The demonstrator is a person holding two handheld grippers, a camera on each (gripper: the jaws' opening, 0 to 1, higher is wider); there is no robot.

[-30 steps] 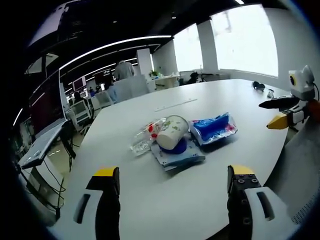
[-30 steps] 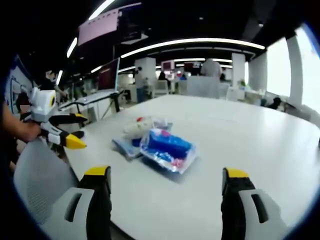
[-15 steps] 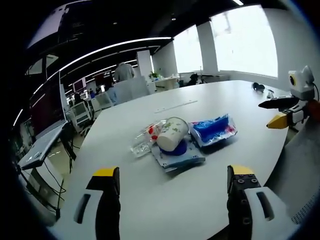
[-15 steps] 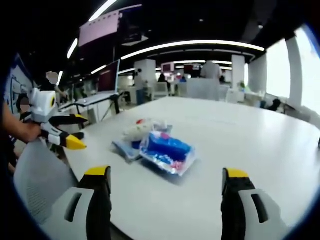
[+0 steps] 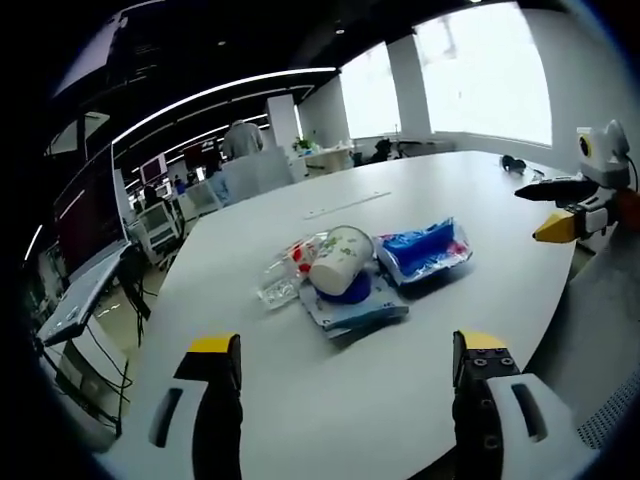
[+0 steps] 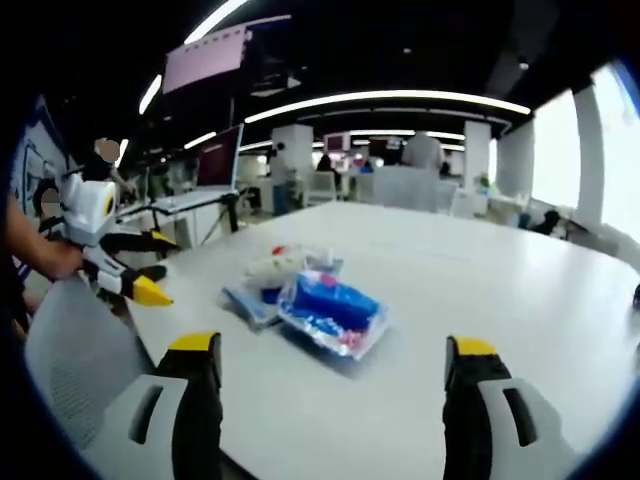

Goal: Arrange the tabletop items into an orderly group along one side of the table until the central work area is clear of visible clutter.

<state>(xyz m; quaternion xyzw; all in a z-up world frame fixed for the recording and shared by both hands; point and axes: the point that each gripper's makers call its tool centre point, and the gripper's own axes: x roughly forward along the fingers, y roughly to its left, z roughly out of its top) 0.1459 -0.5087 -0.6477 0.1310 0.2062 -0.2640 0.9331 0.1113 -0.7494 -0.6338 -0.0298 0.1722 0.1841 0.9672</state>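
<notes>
A small heap of items lies mid-table. In the left gripper view a paper cup (image 5: 338, 262) lies on its side over a blue flat packet (image 5: 355, 307), with a clear wrapper (image 5: 285, 275) to its left and a blue plastic-wrapped pack (image 5: 423, 251) to its right. My left gripper (image 5: 345, 362) is open, well short of the heap, nothing between its jaws. The right gripper (image 5: 560, 210) shows at that view's right edge, above the table edge. In the right gripper view the blue pack (image 6: 331, 309) sits nearest, the cup (image 6: 273, 264) behind it. My right gripper (image 6: 332, 362) is open and empty; the left gripper (image 6: 125, 262) hangs at the left.
The white table (image 5: 300, 400) is large and rounded. A grey chair back (image 6: 80, 360) stands at its near edge. Small dark items (image 5: 512, 163) lie at the far edge by the windows. Desks, monitors and a standing person (image 5: 241, 138) fill the office behind.
Both cameras shifted slightly; the heap appears a touch higher in the left gripper view. The items themselves have not moved and both grippers stay open.
</notes>
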